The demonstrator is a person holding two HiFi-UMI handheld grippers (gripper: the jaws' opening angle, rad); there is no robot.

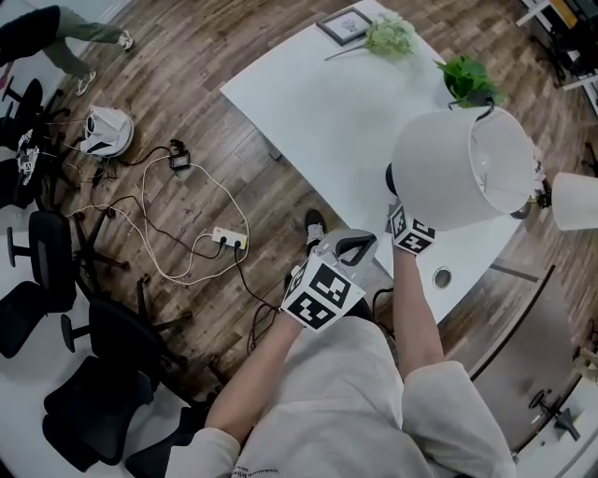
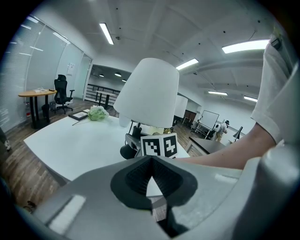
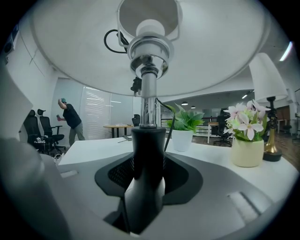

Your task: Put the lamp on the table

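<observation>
The lamp [image 1: 462, 168] has a wide white shade, a chrome neck and a black stem [image 3: 146, 159]. My right gripper [image 1: 408, 222] is shut on that black stem [image 2: 136, 132] and holds the lamp upright over the near end of the white table [image 1: 327, 103]. The shade hides the jaws in the head view. In the left gripper view the lamp's black base [image 2: 126, 151] sits low at the tabletop; whether it touches is unclear. My left gripper [image 1: 357, 245] hangs beside the table's near edge, shut [image 2: 151, 172] with nothing in it.
On the table stand a green plant [image 1: 467, 82] in a white pot, a vase of pale flowers [image 3: 246, 140], a second lamp [image 1: 570, 201], a picture frame [image 1: 344, 26] and a green bunch [image 1: 391, 35]. Cables, a power strip [image 1: 229, 238] and black chairs [image 1: 56, 261] fill the floor at left.
</observation>
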